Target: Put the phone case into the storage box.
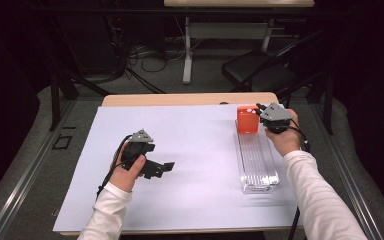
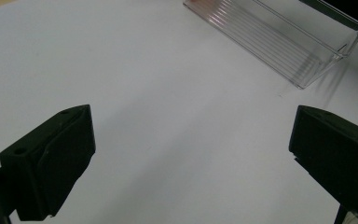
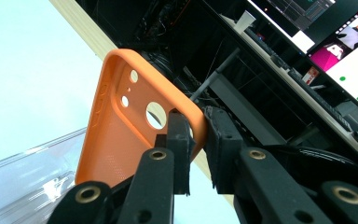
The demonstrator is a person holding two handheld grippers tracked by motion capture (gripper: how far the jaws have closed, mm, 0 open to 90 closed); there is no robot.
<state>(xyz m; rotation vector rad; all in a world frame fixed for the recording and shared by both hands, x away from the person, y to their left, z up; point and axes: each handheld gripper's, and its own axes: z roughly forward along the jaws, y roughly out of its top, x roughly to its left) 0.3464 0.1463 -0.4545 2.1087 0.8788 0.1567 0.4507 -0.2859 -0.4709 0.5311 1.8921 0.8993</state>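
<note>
White sheet (image 1: pixel 190 165) covers table; chair (image 1: pixel 260 70) and cables beyond far edge. I see clear tray (image 1: pixel 257 160) lying long axis near-to-far at right. Orange phone case (image 1: pixel 247 119) upright at tray's far end, camera holes topmost. Right gripper (image 3: pixel 196 140) jaws narrow, clamping case edge. Left gripper (image 2: pixel 191 154) jaws wide, empty, over sheet at left.

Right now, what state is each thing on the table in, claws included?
Orange phone case: upright, edge pinched, over the far end of the tray.
Clear plastic tray: lying flat on the white mat, looks empty.
Right claw: shut on the phone case rim.
Left claw: open, nothing between its jaws, above the mat.
White mat: flat on the table.
</note>
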